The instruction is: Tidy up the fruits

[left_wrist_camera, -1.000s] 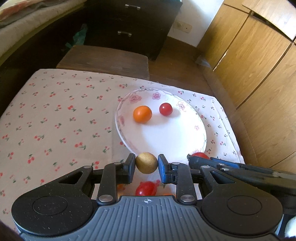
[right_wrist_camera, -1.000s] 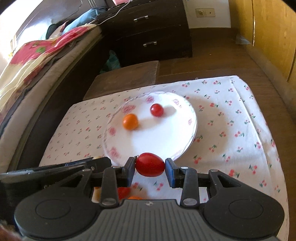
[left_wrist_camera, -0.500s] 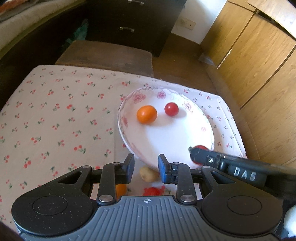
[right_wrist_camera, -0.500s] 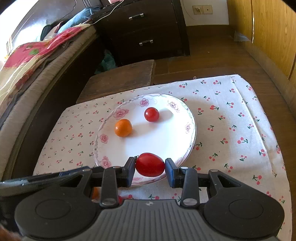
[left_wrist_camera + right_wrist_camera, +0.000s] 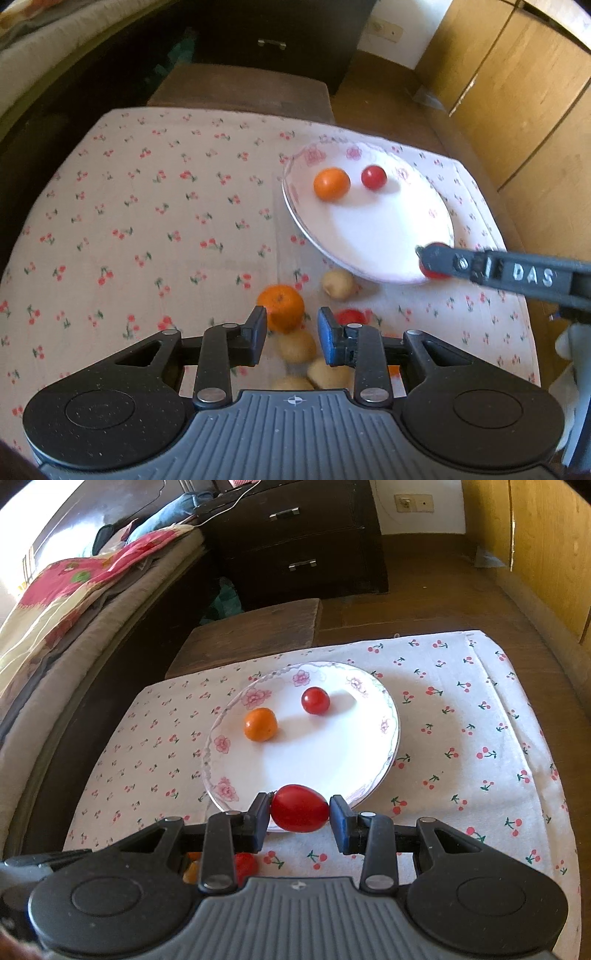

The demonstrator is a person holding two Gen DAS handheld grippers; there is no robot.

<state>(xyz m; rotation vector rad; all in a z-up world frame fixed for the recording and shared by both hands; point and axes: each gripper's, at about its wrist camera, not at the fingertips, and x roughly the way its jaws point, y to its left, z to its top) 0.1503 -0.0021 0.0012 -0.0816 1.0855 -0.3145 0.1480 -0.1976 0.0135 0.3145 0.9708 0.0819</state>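
A white flowered plate [image 5: 388, 236] [image 5: 332, 760] holds a small orange fruit [image 5: 331, 183] [image 5: 260, 724] and a round red tomato [image 5: 373, 177] [image 5: 315, 700]. My right gripper [image 5: 300, 809] is shut on an oval red tomato [image 5: 300, 808] at the plate's near rim; it also shows in the left wrist view [image 5: 434, 264]. My left gripper [image 5: 291, 329] is open and empty above loose fruit on the cloth: an orange [image 5: 281, 307], a red tomato [image 5: 350, 316], a brown fruit [image 5: 338, 283] near the plate, and more brown ones [image 5: 297, 346] under the fingers.
The cherry-print cloth [image 5: 147, 221] covers a low table. A wooden stool [image 5: 255, 635] stands behind it, with a dark drawer chest [image 5: 295, 542], a bed [image 5: 74, 590] to the left and wooden cupboards [image 5: 517, 92] to the right.
My left gripper let go of the brown fruit, which now lies on the cloth beside the plate, and pulled back left. My right gripper carried the oval tomato over the plate's rim.
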